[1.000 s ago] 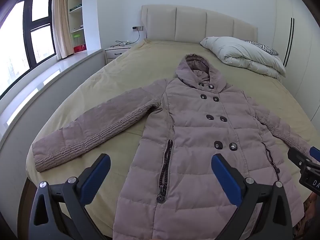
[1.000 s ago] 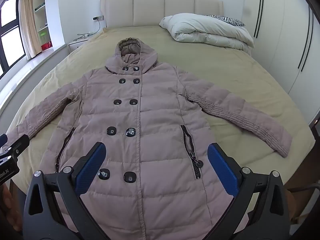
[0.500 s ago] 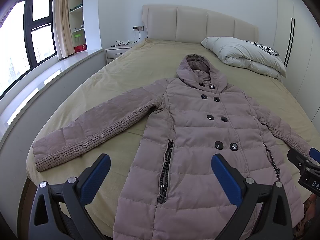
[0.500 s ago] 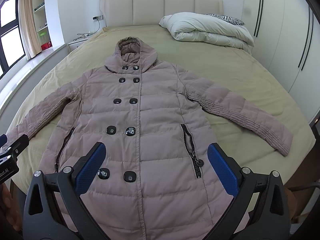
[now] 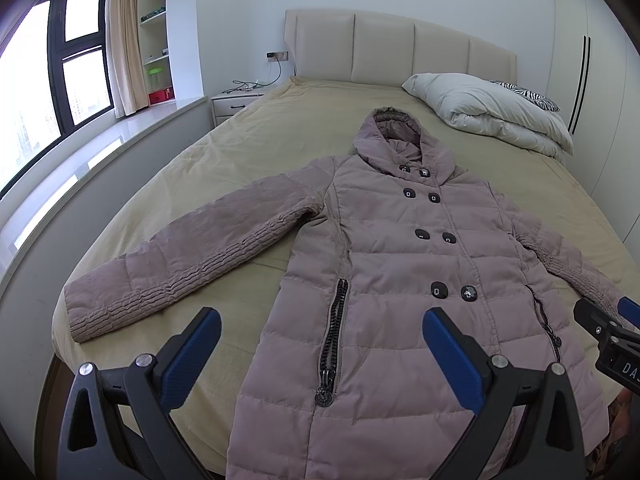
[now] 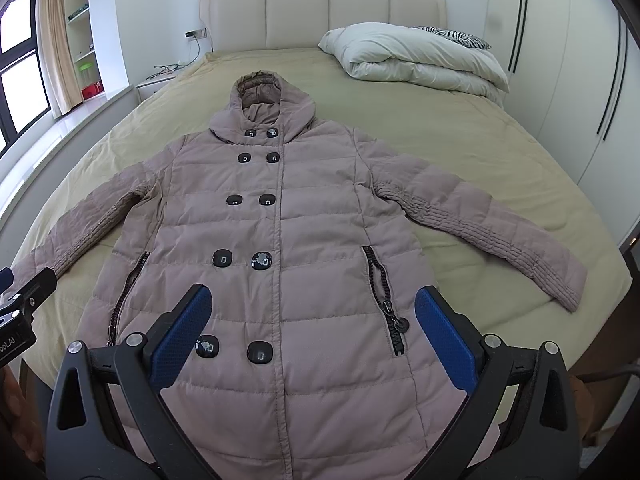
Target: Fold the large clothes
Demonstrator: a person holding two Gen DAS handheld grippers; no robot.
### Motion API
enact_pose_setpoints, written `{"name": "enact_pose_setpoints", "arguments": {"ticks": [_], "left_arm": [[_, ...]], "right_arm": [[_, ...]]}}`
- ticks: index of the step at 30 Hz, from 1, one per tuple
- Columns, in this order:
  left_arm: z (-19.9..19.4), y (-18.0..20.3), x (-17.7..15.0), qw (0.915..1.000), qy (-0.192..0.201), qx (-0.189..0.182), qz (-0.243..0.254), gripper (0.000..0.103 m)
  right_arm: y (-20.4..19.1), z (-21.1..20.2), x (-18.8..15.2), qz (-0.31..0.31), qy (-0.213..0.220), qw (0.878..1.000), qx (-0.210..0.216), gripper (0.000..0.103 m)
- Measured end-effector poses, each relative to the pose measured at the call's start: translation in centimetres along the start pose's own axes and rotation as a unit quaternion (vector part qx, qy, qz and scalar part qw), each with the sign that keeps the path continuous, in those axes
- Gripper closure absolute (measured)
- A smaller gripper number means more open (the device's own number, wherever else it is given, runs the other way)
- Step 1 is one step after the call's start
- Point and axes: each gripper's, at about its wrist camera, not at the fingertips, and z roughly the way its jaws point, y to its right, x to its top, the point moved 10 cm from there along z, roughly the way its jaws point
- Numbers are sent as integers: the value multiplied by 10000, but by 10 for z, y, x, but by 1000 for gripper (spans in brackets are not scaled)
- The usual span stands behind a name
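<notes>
A long quilted coat (image 6: 280,240) is spread face up on the bed (image 6: 500,152), buttoned, with the hood (image 6: 260,92) toward the headboard and the hem hanging over the foot edge. Both sleeves are stretched outward from the coat body: the left sleeve (image 5: 188,260) lies toward the window side of the coat, the right sleeve (image 6: 488,228) toward the wardrobe side. A folded duvet (image 6: 420,60) is set beyond the coat's right shoulder, well apart from it.

The left gripper (image 5: 320,356) is held above the hem, near the coat's left zip pocket (image 5: 334,340), with its blue pads spread wide and nothing between them. The right gripper (image 6: 312,336) is likewise held wide apart and empty over the lower front, between the bottom buttons and the right zip pocket (image 6: 388,304).

No fold appears to have been made yet, so the first step is judged to be bringing a sleeve across the chest. It is best done by gripping each cuff through its full padded thickness, since thin outer fabric alone is likely to slip. The sleeve should be lifted clear, laid flat across the buttons, and the trapped air pressed out before the hem is raised toward the hood.
</notes>
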Motion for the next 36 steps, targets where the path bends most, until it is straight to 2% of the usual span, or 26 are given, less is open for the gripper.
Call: {"name": "enact_pose_setpoints", "arguments": {"ticks": [36], "left_arm": [[1, -1, -5, 10000, -36, 14, 16, 0]], "right_arm": [[-2, 7, -6, 24, -90, 10000, -1, 0]]}}
